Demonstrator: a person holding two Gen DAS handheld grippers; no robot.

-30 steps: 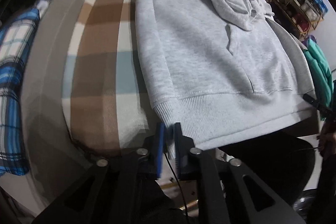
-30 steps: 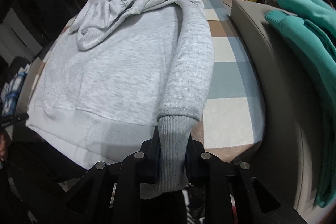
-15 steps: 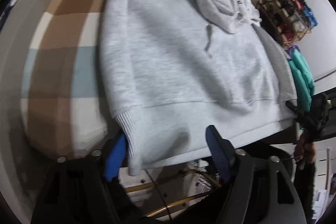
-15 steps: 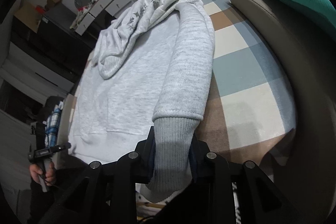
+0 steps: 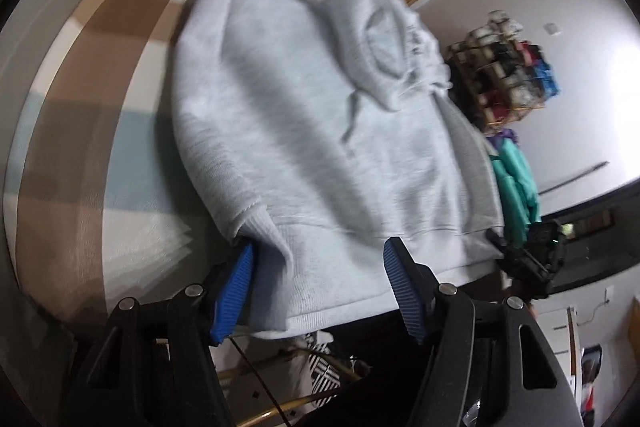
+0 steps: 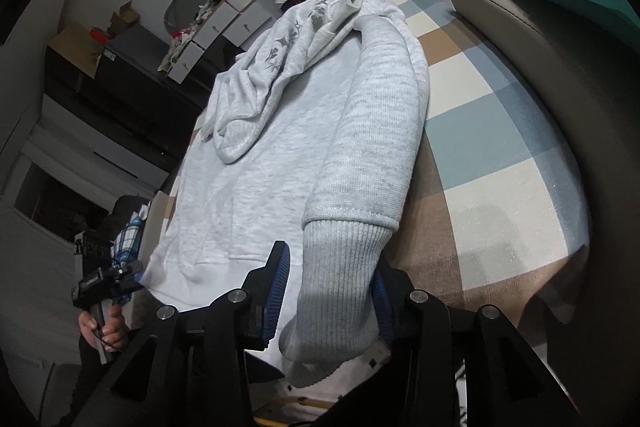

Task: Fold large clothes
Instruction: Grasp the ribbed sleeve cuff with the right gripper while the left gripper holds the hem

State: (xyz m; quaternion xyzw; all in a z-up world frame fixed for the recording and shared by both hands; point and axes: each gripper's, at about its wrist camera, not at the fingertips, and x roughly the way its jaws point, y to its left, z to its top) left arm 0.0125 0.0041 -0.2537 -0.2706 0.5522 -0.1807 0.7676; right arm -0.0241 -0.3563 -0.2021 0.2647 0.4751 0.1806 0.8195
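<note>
Lying lengthwise away from both grippers, the grey hoodie (image 5: 320,131) covers the checked blanket (image 6: 500,155); left gripper (image 5: 320,291) gapes wide around its hem, right gripper (image 6: 332,291) loosely straddles the ribbed cuff (image 6: 340,291).

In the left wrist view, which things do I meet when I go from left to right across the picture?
Checked blanket → grey hoodie → teal garment → right gripper.
</note>
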